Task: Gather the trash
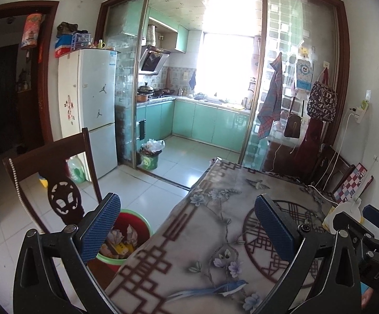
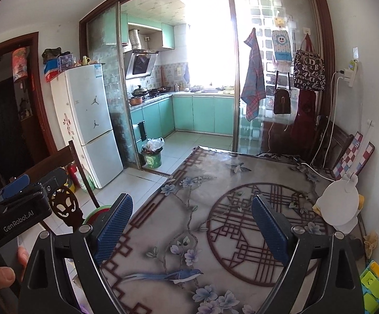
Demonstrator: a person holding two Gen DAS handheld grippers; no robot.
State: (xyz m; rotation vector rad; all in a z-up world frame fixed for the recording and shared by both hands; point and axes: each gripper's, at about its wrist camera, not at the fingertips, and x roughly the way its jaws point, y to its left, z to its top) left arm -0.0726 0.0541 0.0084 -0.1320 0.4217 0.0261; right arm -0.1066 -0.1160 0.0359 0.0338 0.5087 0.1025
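A red bin with a green rim (image 1: 134, 231) stands on the floor by the table's left edge; crumpled paper and wrappers (image 1: 122, 242) lie inside it. Its rim also shows in the right wrist view (image 2: 98, 210). My left gripper (image 1: 187, 229) is open and empty, held over the table's left edge, its left finger above the bin. My right gripper (image 2: 190, 227) is open and empty above the patterned table (image 2: 202, 183). The left gripper also shows at the left of the right wrist view (image 2: 19, 191), and the right gripper at the right of the left wrist view (image 1: 372, 225).
A dark wooden chair (image 1: 56, 183) stands left of the bin. A white duck-shaped lamp (image 2: 342, 206) with its cable sits at the table's right. A second, full green bin (image 1: 150, 155) stands at the kitchen doorway, next to a white fridge (image 1: 95, 110).
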